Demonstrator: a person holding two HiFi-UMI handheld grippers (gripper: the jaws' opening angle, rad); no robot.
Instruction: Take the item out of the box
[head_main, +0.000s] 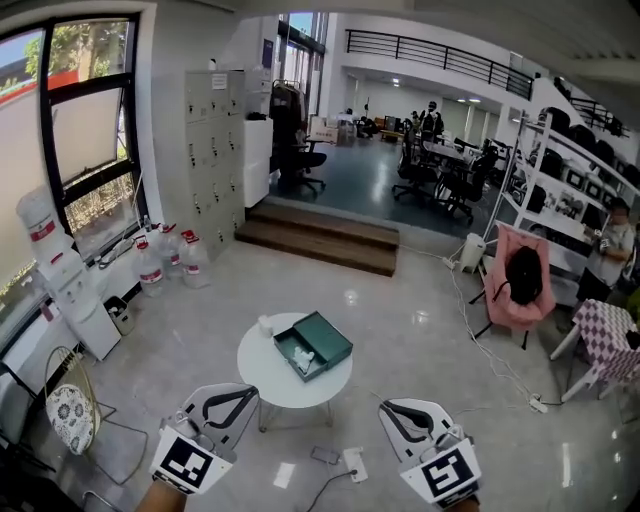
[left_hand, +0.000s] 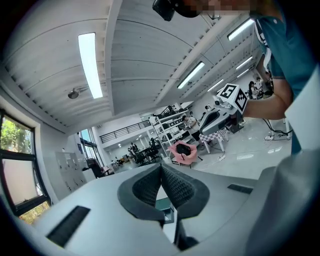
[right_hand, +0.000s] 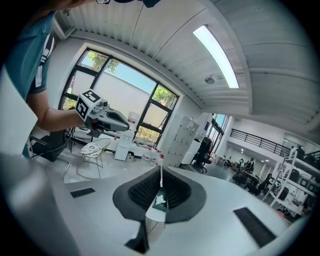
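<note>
**Head view.**
- Left gripper (head_main: 243, 393), nearest, at 7 o'clock of frame: jaws together, empty.
- Right gripper (head_main: 390, 410), at 5 o'clock: jaws together, empty.
- Both were held well short of the round table (head_main: 262, 380), which stood at 12 o'clock from them.
- Green box (head_main: 328, 338): open, on the tabletop toward 1 o'clock.
- White item (head_main: 301, 356): lay inside the box, untouched.

**Left gripper view.**
- Jaw tips met, w/ nothing between.
- Box (left_hand: 162, 204) showed as a sliver below the pads.
- Right gripper (left_hand: 216, 114) was at 2 o'clock.

**Right gripper view.**
- Jaws closed on nothing.
- Box (right_hand: 160, 202) w/ item (right_hand: 158, 198) showed in line under the tips.
- Left gripper (right_hand: 120, 121) was at 10 o'clock.

**Handling note (judgement).**
- Step in hand was the approach.
- Best: spread one gripper's jaws before entering the box, come down from above, and keep clear of the walls.
- Item looked soft and crumpled, so pinch its bulk, not an edge.
- The other gripper could steady the box rim if the box lifted w/ the item.
</note>
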